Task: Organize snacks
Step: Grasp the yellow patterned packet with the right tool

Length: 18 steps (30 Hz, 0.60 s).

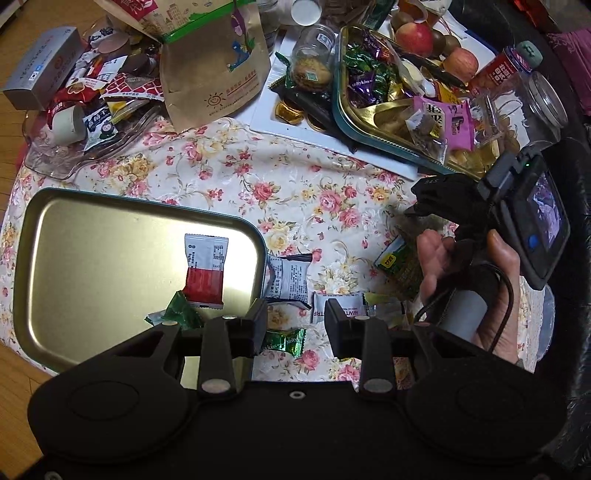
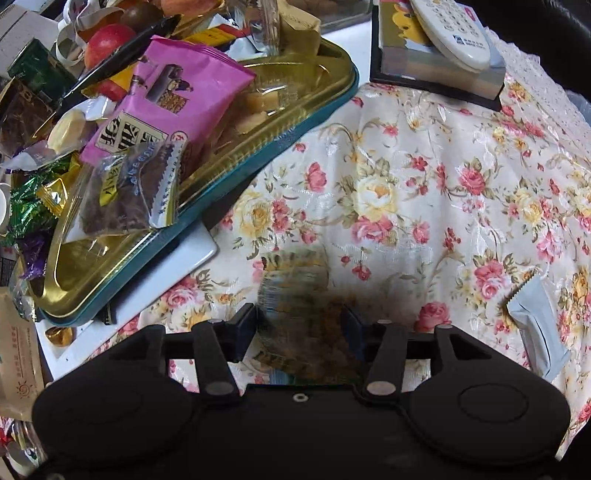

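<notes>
A gold tray lid (image 1: 92,258) lies on the floral cloth at the left and holds a red-and-white snack packet (image 1: 205,273) and a green candy (image 1: 181,314). My left gripper (image 1: 295,328) is open above a green candy (image 1: 284,341), with loose packets (image 1: 290,282) just beyond it. My right gripper (image 2: 299,325) has its jaws apart around a blurred green-and-brown snack packet (image 2: 295,295). That packet shows in the left wrist view (image 1: 399,266) by the right hand.
A gold tin (image 1: 373,110) (image 2: 258,122) full of candies and a pink packet (image 2: 162,99) sits on a white board. A glass dish (image 1: 92,144) of snacks, a paper bag (image 1: 218,62), jars, apples, a remote (image 2: 454,33), a grey packet (image 2: 535,325).
</notes>
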Each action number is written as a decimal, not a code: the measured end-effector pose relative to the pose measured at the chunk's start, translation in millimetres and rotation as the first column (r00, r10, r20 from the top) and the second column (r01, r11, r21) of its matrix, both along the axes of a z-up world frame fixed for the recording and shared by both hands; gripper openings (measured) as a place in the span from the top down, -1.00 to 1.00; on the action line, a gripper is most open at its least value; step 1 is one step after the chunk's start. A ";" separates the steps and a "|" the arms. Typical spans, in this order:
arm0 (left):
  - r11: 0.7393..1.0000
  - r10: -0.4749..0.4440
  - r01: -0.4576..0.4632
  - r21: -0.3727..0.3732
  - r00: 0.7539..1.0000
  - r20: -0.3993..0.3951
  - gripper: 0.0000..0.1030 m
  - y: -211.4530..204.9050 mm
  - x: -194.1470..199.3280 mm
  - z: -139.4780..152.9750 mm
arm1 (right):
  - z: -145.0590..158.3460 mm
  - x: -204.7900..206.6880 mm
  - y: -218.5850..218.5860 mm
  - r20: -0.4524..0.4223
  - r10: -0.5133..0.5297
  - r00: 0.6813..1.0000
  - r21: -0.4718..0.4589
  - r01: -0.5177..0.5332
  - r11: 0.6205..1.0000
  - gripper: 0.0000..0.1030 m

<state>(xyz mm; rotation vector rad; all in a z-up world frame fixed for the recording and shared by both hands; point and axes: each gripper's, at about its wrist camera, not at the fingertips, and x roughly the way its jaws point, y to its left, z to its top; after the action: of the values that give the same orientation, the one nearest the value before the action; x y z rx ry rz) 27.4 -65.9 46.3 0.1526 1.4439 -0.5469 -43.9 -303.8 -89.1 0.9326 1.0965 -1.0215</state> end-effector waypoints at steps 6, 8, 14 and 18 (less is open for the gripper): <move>1.000 0.017 -0.017 0.006 1.000 -0.008 0.18 1.9 2.2 -3.0 | -2.0 13.8 13.8 -0.078 0.092 0.993 -0.049 -0.096 0.994 0.16; 1.000 0.019 -0.018 0.009 1.000 -0.011 0.18 2.0 2.7 -4.1 | -1.0 11.2 18.5 -0.092 0.141 0.986 -0.054 -0.146 0.988 0.32; 1.000 0.018 -0.018 0.024 1.000 -0.004 0.18 2.3 3.0 -6.7 | 15.0 -20.7 14.6 -0.056 0.180 0.982 0.034 -0.178 0.983 0.37; 1.000 0.012 -0.012 0.011 1.000 -0.027 0.18 1.2 2.7 -9.7 | 47.1 -46.2 15.1 -0.041 0.209 0.977 0.032 -0.208 0.978 0.37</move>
<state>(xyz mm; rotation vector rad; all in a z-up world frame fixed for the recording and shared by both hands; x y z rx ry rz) 30.0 -64.7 36.6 0.1459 1.4735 -0.5333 -90.1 -288.7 -42.0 0.8006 1.2208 -0.8592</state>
